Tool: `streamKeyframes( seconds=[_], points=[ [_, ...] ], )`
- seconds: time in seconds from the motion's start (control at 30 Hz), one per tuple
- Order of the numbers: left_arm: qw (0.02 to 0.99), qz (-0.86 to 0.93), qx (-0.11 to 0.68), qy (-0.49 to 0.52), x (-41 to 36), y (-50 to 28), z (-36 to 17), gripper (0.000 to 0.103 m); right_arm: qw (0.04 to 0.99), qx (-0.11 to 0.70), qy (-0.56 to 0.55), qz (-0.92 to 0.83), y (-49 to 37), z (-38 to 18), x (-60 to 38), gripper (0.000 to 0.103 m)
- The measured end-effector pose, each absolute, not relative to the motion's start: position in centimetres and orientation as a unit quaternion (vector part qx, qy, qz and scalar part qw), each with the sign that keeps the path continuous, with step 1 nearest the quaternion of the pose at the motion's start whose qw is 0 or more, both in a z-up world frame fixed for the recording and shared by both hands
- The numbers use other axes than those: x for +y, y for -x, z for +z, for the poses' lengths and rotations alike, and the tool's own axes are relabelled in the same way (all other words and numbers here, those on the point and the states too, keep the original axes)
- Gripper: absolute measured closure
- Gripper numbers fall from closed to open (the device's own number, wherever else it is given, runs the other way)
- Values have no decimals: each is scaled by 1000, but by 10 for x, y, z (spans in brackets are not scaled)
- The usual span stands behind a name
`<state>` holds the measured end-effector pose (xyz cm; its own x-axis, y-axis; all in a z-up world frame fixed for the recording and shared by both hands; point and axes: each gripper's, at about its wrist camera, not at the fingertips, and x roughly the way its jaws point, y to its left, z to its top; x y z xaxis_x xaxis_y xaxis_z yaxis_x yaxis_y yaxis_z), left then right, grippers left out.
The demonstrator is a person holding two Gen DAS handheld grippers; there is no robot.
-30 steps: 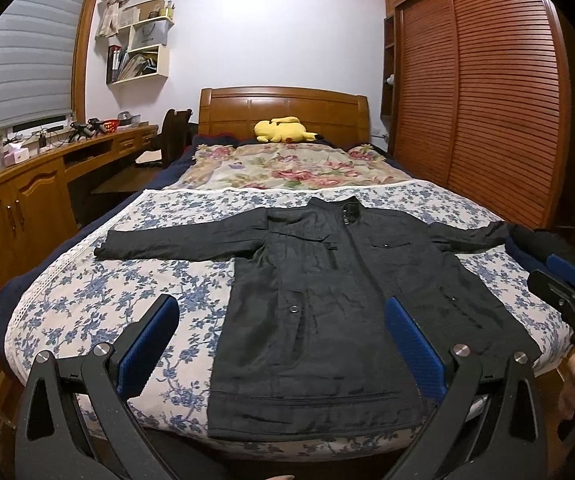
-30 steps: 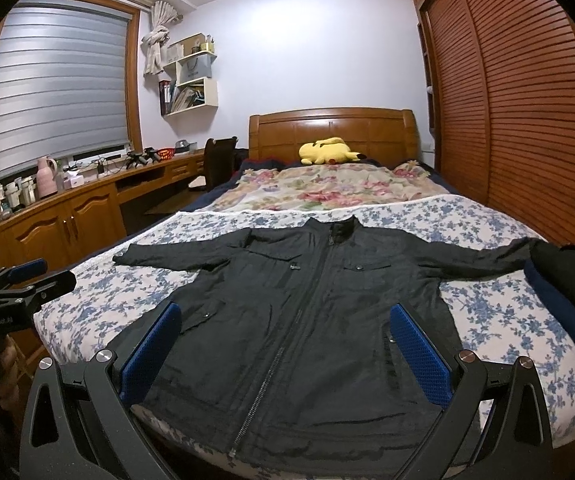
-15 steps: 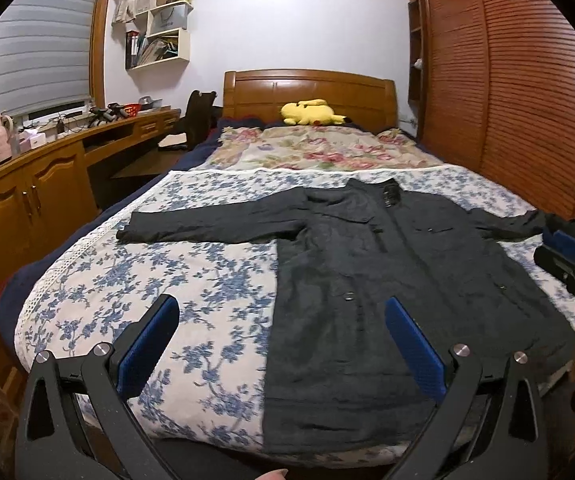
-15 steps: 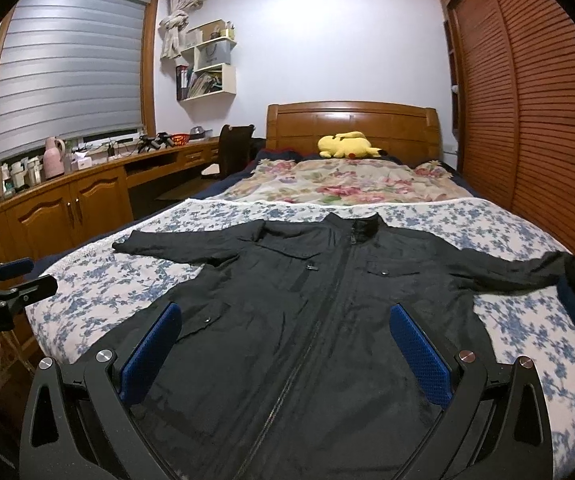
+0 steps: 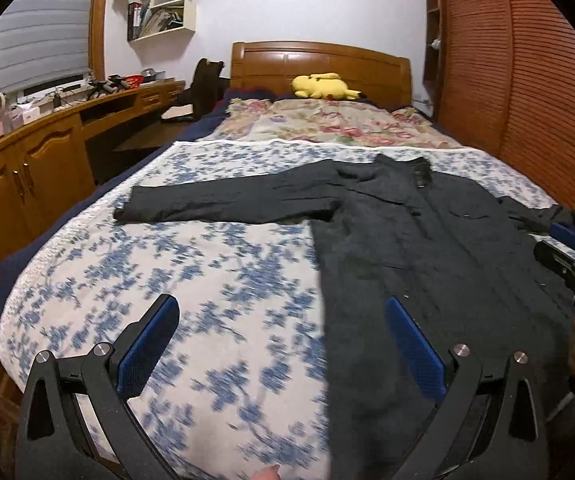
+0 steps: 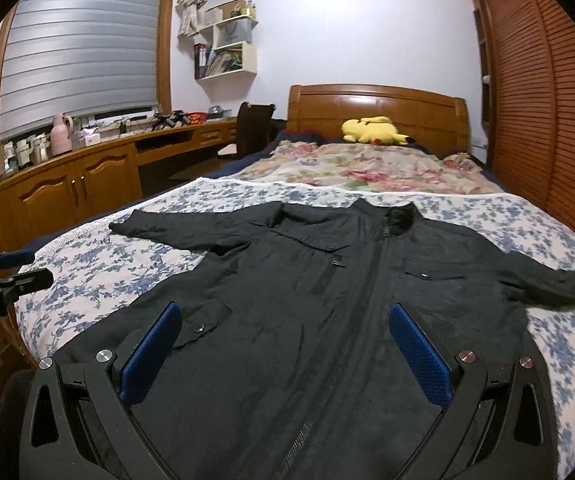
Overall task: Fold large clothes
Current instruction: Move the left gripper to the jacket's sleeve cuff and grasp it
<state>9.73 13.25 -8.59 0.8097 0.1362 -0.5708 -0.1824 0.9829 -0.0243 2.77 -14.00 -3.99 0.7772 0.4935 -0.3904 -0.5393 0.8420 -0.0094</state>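
- Left wrist view shows the black jacket [image 5: 427, 248] spread flat, front up, on the floral bedspread [image 5: 207, 280], collar toward the headboard [image 5: 319, 64], both sleeves stretched out sideways.
- Nothing looks folded yet; I judge the first step is a sleeve fold.
- To do it well, each cuff should be pinched cleanly and carried across the chest, keeping the body smooth.
- Left gripper [image 5: 283, 344] hovers spread wide above the bedspread near the jacket's edge, holding nothing.
- Right gripper [image 6: 287, 344] hangs equally wide over the zipper [image 6: 327, 380], gripping nothing.
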Motion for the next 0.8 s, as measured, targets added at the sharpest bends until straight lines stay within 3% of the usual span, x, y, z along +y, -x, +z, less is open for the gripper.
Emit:
streamKeyframes(
  seconds=[0.5, 0.8],
  points=[
    [944, 115, 308, 32, 221, -135, -98, 0, 898, 266, 96, 338, -97, -57, -74, 0],
    [939, 106, 322, 64, 279, -174, -106, 0, 883, 316, 94, 335, -107, -76, -95, 0]
  ],
)
